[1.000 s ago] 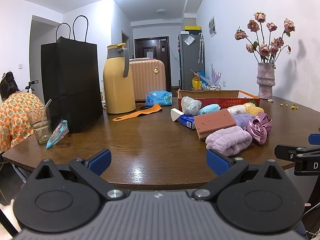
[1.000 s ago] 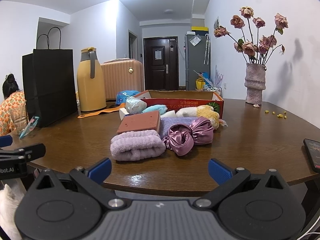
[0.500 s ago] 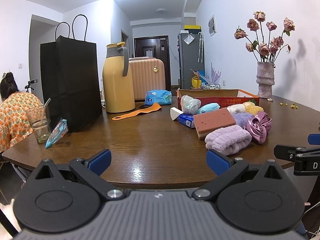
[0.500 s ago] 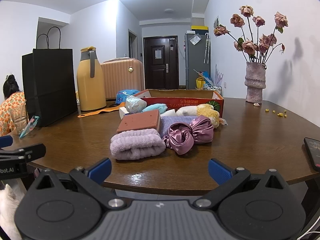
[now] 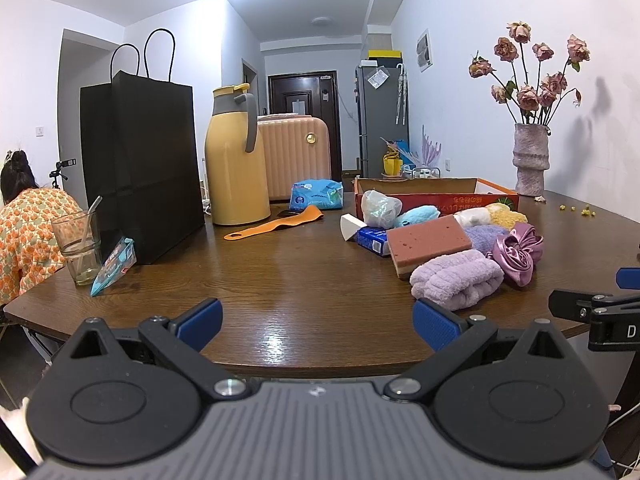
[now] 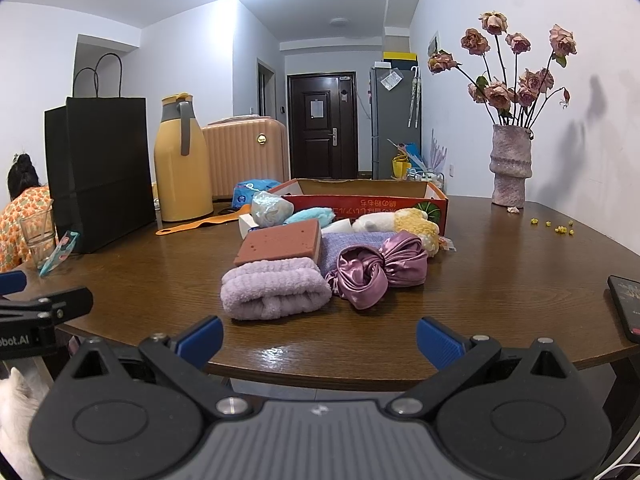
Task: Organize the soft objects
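Round brown table (image 5: 280, 280) in a white-walled flat, a dark door down the hall behind it. Both grippers wait at the near edge, off the table. Left gripper (image 5: 316, 318) has its blue-tipped fingers spread wide, nothing between them; right gripper (image 6: 320, 334) likewise spread and empty.

Soft things lie in a heap on the right half of the table, just in front of an open red box (image 6: 360, 198). Nearest is a rolled lilac towel (image 6: 276, 288), touching a satin scrunchie (image 6: 376, 276). A brown sponge (image 6: 280, 244) rests partly on the towel. Behind are a blue plush (image 6: 312, 216), a yellow plush (image 6: 416, 224) and a crinkled plastic bag (image 6: 270, 208).

The likely step is a first pick by the right gripper. The towel is nearest and roughly centred between its fingers. Grip it across the roll at the middle so it does not unfurl, and lift slowly, since the sponge may slide off.

Only the right view shows a phone (image 6: 626, 306) at the table's right edge, worth avoiding. The left view alone shows clearly a glass (image 5: 78, 246) and a black bag (image 5: 140, 168) on the left, well apart from the heap.
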{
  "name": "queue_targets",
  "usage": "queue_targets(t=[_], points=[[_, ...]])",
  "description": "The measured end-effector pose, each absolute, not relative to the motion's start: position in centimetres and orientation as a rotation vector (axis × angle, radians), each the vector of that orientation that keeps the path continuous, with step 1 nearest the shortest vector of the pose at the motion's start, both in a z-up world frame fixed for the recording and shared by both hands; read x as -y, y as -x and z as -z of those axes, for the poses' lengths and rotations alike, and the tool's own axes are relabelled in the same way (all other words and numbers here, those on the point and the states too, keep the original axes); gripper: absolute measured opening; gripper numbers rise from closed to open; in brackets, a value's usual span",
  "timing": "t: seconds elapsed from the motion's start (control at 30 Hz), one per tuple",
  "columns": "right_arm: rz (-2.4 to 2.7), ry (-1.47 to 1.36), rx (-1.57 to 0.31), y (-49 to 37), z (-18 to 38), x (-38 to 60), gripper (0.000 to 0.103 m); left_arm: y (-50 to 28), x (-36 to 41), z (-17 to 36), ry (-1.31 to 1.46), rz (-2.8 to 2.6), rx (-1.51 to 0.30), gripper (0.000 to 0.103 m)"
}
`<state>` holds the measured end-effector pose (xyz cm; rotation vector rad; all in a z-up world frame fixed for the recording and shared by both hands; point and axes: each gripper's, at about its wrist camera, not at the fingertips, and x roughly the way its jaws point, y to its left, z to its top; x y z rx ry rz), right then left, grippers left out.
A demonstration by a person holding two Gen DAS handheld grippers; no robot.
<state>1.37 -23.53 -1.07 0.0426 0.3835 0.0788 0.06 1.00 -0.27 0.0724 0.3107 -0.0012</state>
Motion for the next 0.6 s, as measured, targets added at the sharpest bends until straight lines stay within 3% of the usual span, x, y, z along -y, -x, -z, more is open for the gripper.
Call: queue_targets(t=[0.6], points=[[-0.071, -0.057, -0.388, -2.2, 1.4, 23.9, 0.103, -1.8, -0.7, 0.1, -0.086, 0.027, -0.316, 0.103]])
